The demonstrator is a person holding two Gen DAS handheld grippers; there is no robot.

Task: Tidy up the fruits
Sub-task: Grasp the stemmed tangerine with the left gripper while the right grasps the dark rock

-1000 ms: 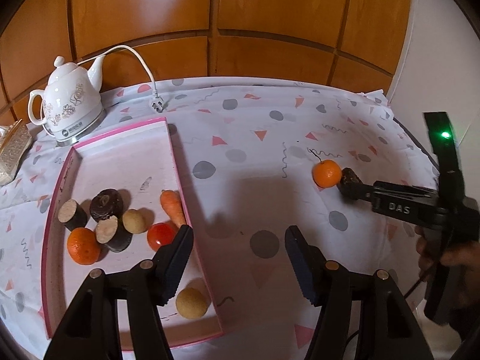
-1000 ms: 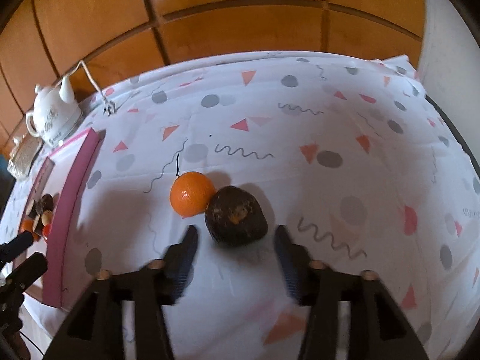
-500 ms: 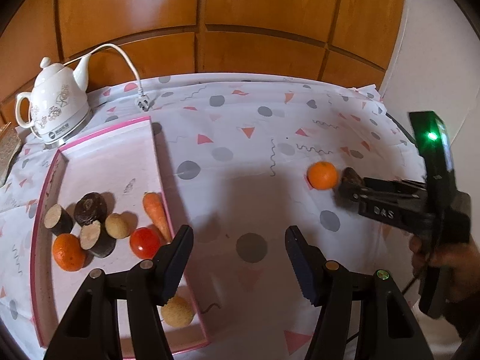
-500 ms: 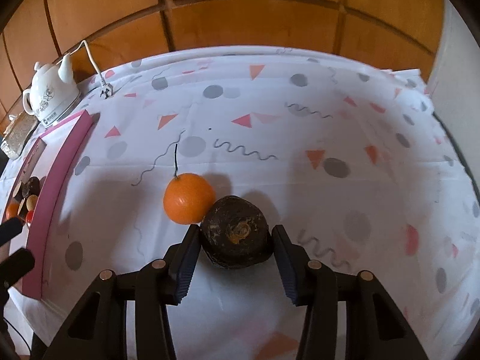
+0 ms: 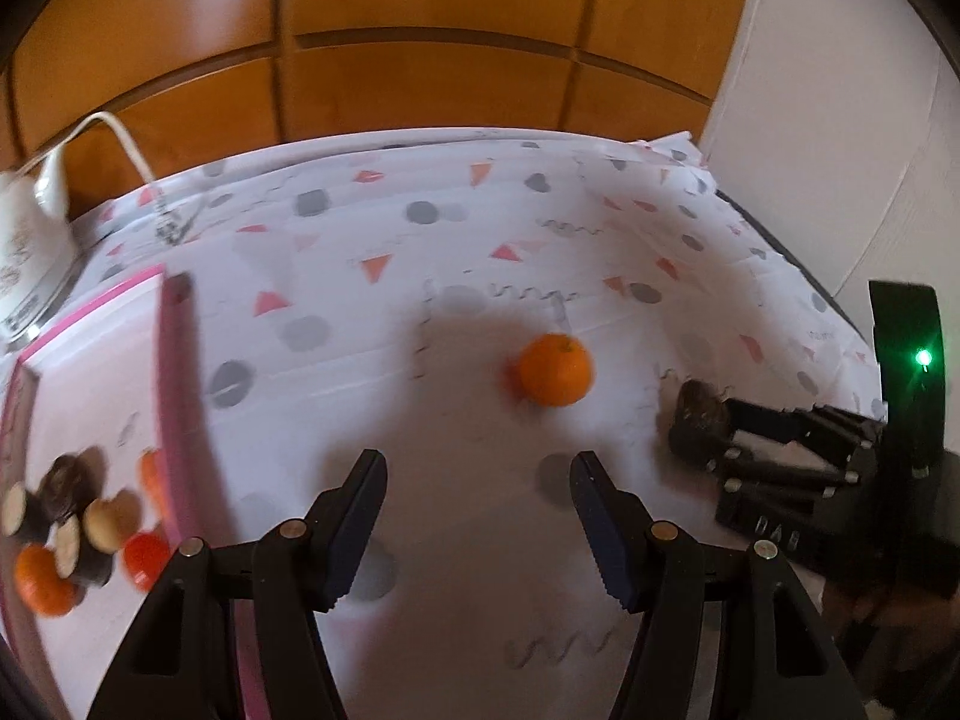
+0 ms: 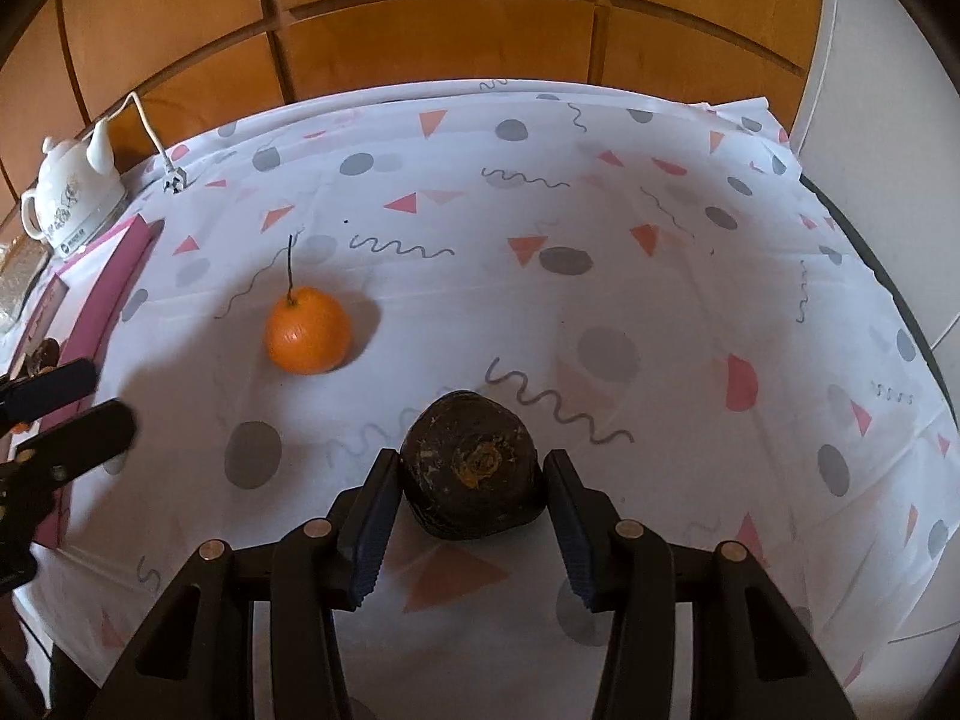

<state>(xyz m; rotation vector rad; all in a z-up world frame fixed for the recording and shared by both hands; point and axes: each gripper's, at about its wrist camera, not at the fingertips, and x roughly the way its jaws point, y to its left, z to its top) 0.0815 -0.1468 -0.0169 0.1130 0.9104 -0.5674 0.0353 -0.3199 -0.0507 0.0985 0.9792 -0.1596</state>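
A dark brown round fruit (image 6: 471,468) sits between the pads of my right gripper (image 6: 471,463), which is shut on it just above the patterned cloth. An orange (image 6: 308,330) with a thin stalk lies on the cloth, left of and beyond that fruit, apart from it. My left gripper (image 5: 477,471) is open and empty, with the orange (image 5: 555,369) a short way ahead of its fingertips. The pink tray (image 5: 174,372) at the left holds several fruits and vegetables, among them an orange (image 5: 42,588), a tomato (image 5: 144,552) and dark cut pieces (image 5: 66,480).
A white kettle (image 6: 72,204) with a cord and plug (image 6: 174,183) stands at the back left beside the tray. A wooden panelled wall runs behind the table. The table's right edge (image 6: 888,276) meets a white wall. A hand (image 5: 888,612) holds the right gripper's handle.
My right gripper closed on the dark fruit and carried it away from the orange. My left gripper swung right, off the tray and toward the orange.
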